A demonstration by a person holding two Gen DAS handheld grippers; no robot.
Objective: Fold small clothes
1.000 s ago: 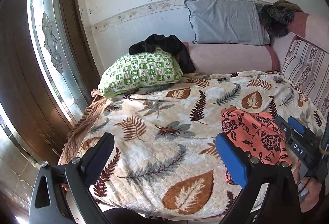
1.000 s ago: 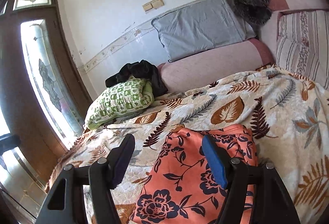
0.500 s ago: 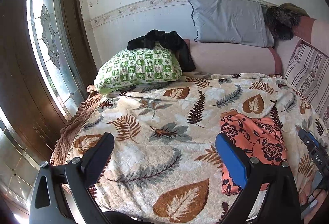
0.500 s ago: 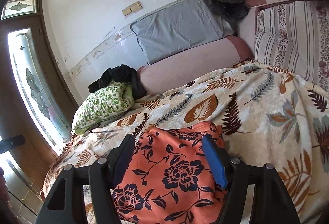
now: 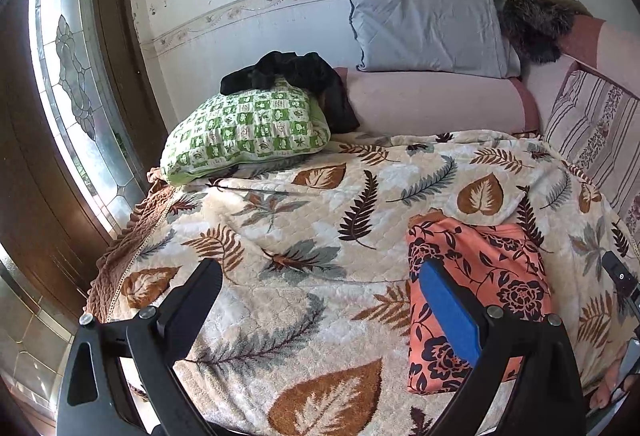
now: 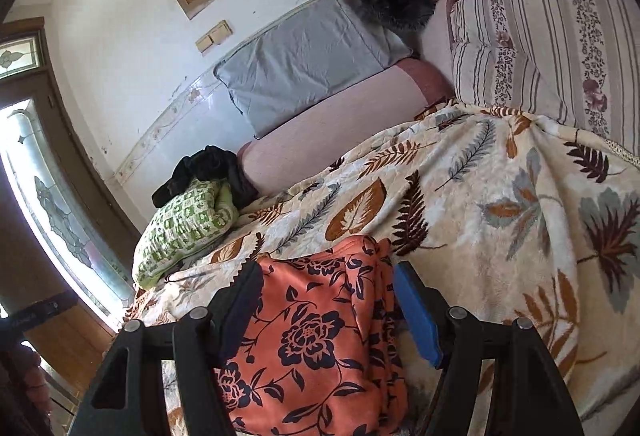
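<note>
Floral orange garment (image 5: 476, 276) lies as a folded rectangle on the leaf-print blanket (image 5: 280, 296), well apart from the green checked pillow (image 5: 248, 127). Over the last second both cameras pulled back and tilted; the cloth kept its shape, so the fold looks done. Left gripper (image 5: 320, 300) hovers left of the garment, jaws open, empty. Right gripper (image 6: 328, 300) hovers over the garment's near edge, jaws open, gripping nothing.

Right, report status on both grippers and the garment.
Left gripper open, empty, over blanket. Right gripper open, above orange floral garment, folded flat. Nothing blocking.
</note>
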